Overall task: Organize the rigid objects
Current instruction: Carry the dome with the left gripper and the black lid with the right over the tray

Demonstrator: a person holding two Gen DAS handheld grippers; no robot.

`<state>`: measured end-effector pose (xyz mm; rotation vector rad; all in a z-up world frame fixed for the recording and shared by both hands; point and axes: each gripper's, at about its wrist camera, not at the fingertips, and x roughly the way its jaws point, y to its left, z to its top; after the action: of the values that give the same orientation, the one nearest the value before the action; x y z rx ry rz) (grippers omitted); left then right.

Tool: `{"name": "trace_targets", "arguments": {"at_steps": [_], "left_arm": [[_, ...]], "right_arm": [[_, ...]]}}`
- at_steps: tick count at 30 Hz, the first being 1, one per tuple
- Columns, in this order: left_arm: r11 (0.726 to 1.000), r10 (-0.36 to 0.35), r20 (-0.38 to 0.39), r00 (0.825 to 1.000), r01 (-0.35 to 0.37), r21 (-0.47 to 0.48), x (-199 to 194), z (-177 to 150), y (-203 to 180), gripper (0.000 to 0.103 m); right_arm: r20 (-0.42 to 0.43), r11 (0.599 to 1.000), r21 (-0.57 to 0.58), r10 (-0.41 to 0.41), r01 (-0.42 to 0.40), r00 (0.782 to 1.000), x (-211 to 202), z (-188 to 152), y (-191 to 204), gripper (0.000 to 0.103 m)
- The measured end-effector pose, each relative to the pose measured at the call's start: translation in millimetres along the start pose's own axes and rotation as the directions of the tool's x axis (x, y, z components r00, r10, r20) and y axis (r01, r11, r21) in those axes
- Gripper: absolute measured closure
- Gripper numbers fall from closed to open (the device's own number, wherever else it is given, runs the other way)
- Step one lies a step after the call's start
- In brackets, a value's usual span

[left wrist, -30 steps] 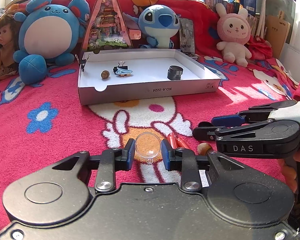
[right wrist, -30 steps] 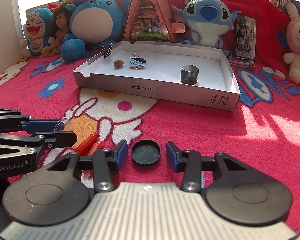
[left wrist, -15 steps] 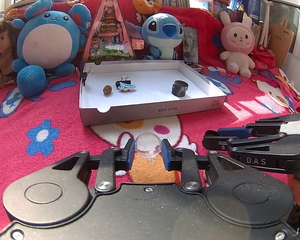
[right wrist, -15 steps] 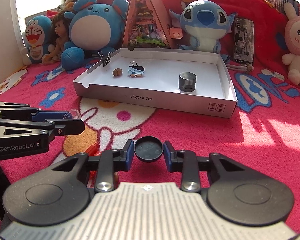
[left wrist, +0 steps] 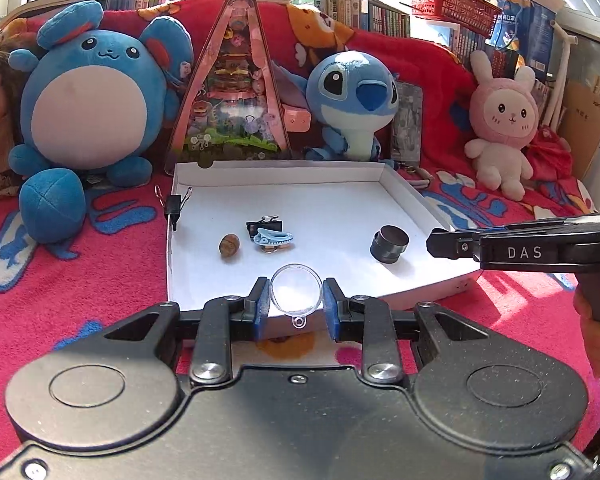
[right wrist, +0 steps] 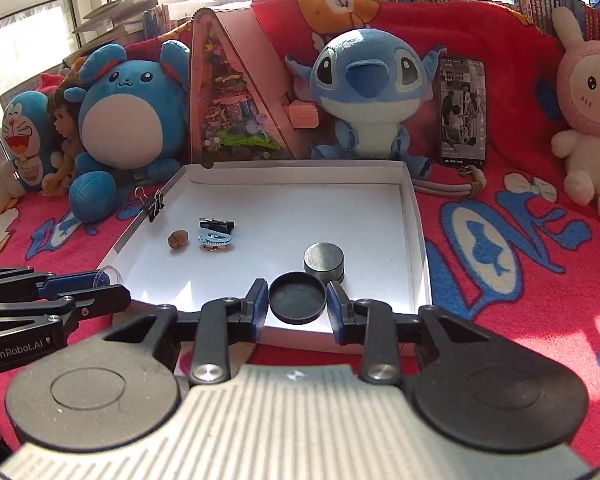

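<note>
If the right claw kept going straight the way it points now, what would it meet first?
Probably the dark metal cylinder in the white box, just beyond the black cap that the right claw holds; depth between them is unclear.

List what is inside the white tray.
The white tray holds a brown nut, a blue clip over a black binder clip, and a dark round tin. The held lid covers the tin's front.
</note>
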<state>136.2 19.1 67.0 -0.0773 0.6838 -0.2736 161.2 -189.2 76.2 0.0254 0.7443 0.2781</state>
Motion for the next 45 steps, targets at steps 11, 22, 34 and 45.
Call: {"name": "trace_targets", "arguments": {"at_steps": [11, 22, 34, 45], "left_arm": [[0.996, 0.06, -0.094, 0.994, -0.066, -0.06, 57.9, 26.1, 17.4, 0.076], [0.992, 0.102, -0.13, 0.986, -0.11, -0.057, 82.4, 22.3, 19.2, 0.076], [0.992, 0.109, -0.141, 0.984, -0.118, -0.053, 88.3, 21.4, 19.5, 0.076], [0.991, 0.111, -0.145, 0.983, -0.12, -0.053, 91.7, 20.1, 20.8, 0.076]], "right_arm": [[-0.092, 0.996, 0.003, -0.088, 0.088, 0.992, 50.9, 31.4, -8.7, 0.066], [-0.119, 0.994, -0.041, -0.106, 0.102, 0.987, 65.3, 36.2, 1.4, 0.066], [-0.136, 0.993, -0.05, -0.112, 0.106, 0.984, 72.2, 34.9, 3.5, 0.065], [-0.138, 0.992, -0.044, -0.119, 0.114, 0.983, 77.3, 33.6, 3.4, 0.06]]}}
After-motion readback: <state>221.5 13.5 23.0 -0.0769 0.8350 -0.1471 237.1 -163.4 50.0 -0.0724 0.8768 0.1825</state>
